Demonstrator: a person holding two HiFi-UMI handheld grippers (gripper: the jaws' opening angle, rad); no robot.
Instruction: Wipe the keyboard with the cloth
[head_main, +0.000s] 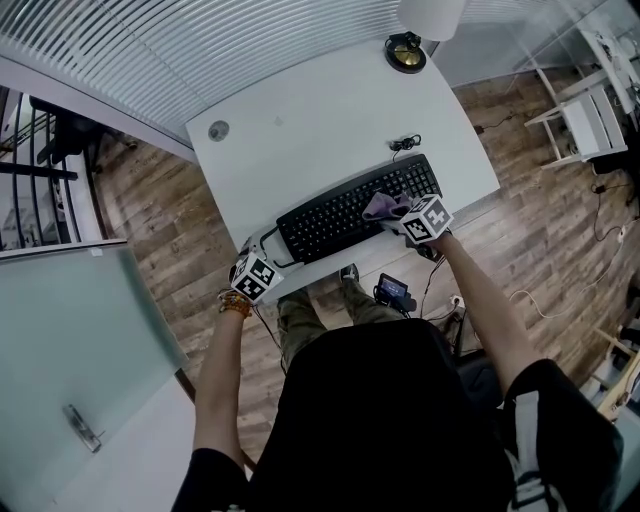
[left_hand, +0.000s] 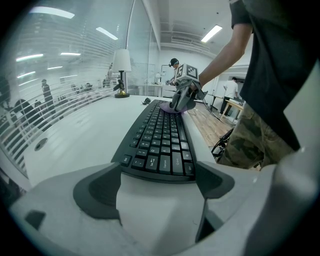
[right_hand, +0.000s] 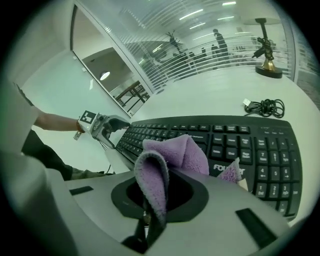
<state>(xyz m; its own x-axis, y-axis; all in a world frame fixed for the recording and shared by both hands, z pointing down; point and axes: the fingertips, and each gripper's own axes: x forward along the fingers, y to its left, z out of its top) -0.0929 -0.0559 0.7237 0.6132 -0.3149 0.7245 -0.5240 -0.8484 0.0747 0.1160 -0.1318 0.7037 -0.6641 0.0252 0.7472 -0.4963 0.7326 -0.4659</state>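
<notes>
Left gripper (left_hand: 159, 184) with 2 jaws apart, flanking the near end of a black keyboard (left_hand: 160, 137) on a white desk (left_hand: 80, 135), right gripper (left_hand: 178, 102) pressing a purple cloth (left_hand: 182, 107) at the keyboard's far end, 1 lamp (left_hand: 120, 62) beyond the keyboard's far left corner.

The cloth (right_hand: 172, 157) hides some keys of the keyboard (right_hand: 250, 142), and its lower end vanishes between the closed jaws of the right gripper (right_hand: 150, 215); the head view's top edge cuts off the lamp (head_main: 430, 15)
</notes>
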